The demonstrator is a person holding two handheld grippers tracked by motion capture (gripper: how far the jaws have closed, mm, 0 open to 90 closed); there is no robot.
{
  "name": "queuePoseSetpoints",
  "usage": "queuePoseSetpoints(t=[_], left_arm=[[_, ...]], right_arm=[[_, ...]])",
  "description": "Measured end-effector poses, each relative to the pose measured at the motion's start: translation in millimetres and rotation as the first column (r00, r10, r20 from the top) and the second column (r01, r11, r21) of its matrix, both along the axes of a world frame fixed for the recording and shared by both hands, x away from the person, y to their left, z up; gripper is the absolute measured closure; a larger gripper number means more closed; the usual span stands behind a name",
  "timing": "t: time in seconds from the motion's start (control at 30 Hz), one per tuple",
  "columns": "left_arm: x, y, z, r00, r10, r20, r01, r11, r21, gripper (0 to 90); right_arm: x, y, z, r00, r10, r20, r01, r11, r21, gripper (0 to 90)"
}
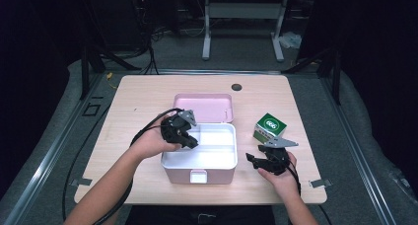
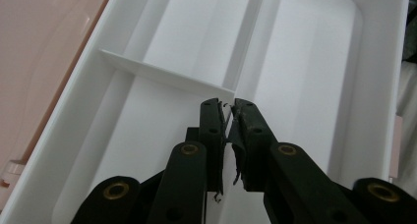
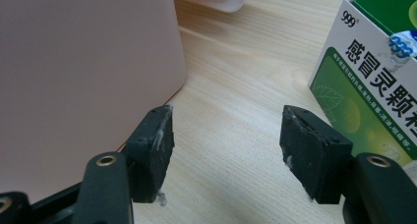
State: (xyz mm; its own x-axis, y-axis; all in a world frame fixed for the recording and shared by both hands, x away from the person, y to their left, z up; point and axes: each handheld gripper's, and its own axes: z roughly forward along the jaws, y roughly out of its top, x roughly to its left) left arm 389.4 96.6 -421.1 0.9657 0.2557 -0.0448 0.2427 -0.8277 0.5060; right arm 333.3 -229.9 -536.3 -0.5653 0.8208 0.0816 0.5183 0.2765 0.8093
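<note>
– Nearest you on the table point(image 1: 143, 96), your right gripper point(image 1: 254, 156) lies low with its jaws spread and nothing between them, just beside the pink box point(image 1: 172, 174). Should it help?

– Yes, I'd say so. Set it against the pink wall so that the box can't ride up when the insert comes out.

– And the left gripper point(image 2: 229, 111)?

– It is down inside the white tray point(image 2: 314, 62), jaws pressed together on the thin long divider point(image 2: 246, 37), close to where the cross wall meets it. That looks like the grip for lifting the tray out of the box.

– Is the grip good enough?

– It is narrow and to the left of the middle, so the tray will likely tip. Pull straight up, slowly, and keep your wrist level. If one side sticks, stop and ease it back down; don't twist, as that wall looks flimsy.

– What lies beyond?

– To the right, the green medicine carton point(image 1: 269, 127) stands well clear of the tray. At the back, the open lid point(image 1: 202, 106) lies flat. Carry the tray away from both.
</note>
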Motion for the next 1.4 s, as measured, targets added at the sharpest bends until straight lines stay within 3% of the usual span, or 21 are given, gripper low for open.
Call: queuePoseSetpoints(t=[0.13, 0.3, 0.43, 0.57, 0.73, 0.93, 1.0, 1.17, 1.27, 1.3, 1.37, 1.4], left_arm=[[2.0, -8.5, 1.9, 0.9991, -0.042, 0.002, 0.042, 0.9968, 0.068, 83.2], [6.3, -17.3, 5.1, 0.9955, -0.094, -0.01, 0.095, 0.985, 0.144, 84.7], [10.1, -20.8, 4.9, 0.9944, -0.097, -0.041, 0.102, 0.9811, 0.164, 84.6], [11.7, -25.6, 3.8, 0.9916, -0.122, -0.044, 0.128, 0.9691, 0.211, 84.0], [12.4, -35.1, 4.8, 0.9826, -0.18, -0.044, 0.185, 0.9426, 0.278, 85.6], [16.5, -46.6, 3.9, 0.9689, -0.236, -0.076, 0.247, 0.9096, 0.334, 85.5], [17.4, -50.9, 1.6, 0.9646, -0.247, -0.092, 0.264, 0.895, 0.36, 86.0], [17.8, -59.3, 0.7, 0.958, -0.265, -0.109, 0.287, 0.8683, 0.405, 87.9], [17.3, -62.8, 0.8, 0.9556, -0.272, -0.114, 0.294, 0.8549, 0.427, 88.0], [17.1, -63.3, 0.5, 0.9554, -0.272, -0.115, 0.295, 0.8543, 0.428, 88.1], [17.3, -64.7, 0.9, 0.9527, -0.282, -0.114, 0.303, 0.8443, 0.442, 88.1], [17.4, -65.0, 0.9, 0.9523, -0.283, -0.114, 0.304, 0.843, 0.444, 88.2]], right_arm=[[-0.1, 0.6, 0.2, 1.0, 0.004, 0.001, -0.004, 1.0, 0.001, 37.0], [-0.1, 0.3, 0.0, 1.0, 0.003, -0.002, -0.003, 1.0, 0.001, 37.0], [0.1, 0.2, -0.3, 1.0, 0.004, -0.004, -0.004, 1.0, 0.0, 37.0], [0.1, 0.3, -0.3, 1.0, 0.003, -0.006, -0.003, 1.0, 0.0, 37.0], [0.2, 0.8, -0.6, 1.0, 0.006, -0.008, -0.006, 1.0, 0.0, 37.0], [0.8, 1.6, -1.6, 0.9999, 0.01, -0.012, -0.01, 0.9999, 0.004, 37.0], [0.8, 1.6, -1.5, 0.9999, 0.011, -0.011, -0.011, 0.9999, 0.003, 37.0], [0.8, 1.4, -1.4, 0.9999, 0.011, -0.013, -0.011, 0.9999, 0.007, 37.1], [0.8, 1.2, -1.4, 0.9999, 0.01, -0.013, -0.01, 0.9999, 0.009, 37.1], [0.9, 1.2, -1.3, 0.9999, 0.012, -0.011, -0.011, 0.9999, 0.009, 37.2], [0.8, 1.3, -1.1, 0.9999, 0.011, -0.01, -0.011, 0.9999, 0.006, 37.1], [0.7, 1.4, -0.9, 0.9999, 0.012, -0.01, -0.012, 0.9999, 0.007, 37.1]])
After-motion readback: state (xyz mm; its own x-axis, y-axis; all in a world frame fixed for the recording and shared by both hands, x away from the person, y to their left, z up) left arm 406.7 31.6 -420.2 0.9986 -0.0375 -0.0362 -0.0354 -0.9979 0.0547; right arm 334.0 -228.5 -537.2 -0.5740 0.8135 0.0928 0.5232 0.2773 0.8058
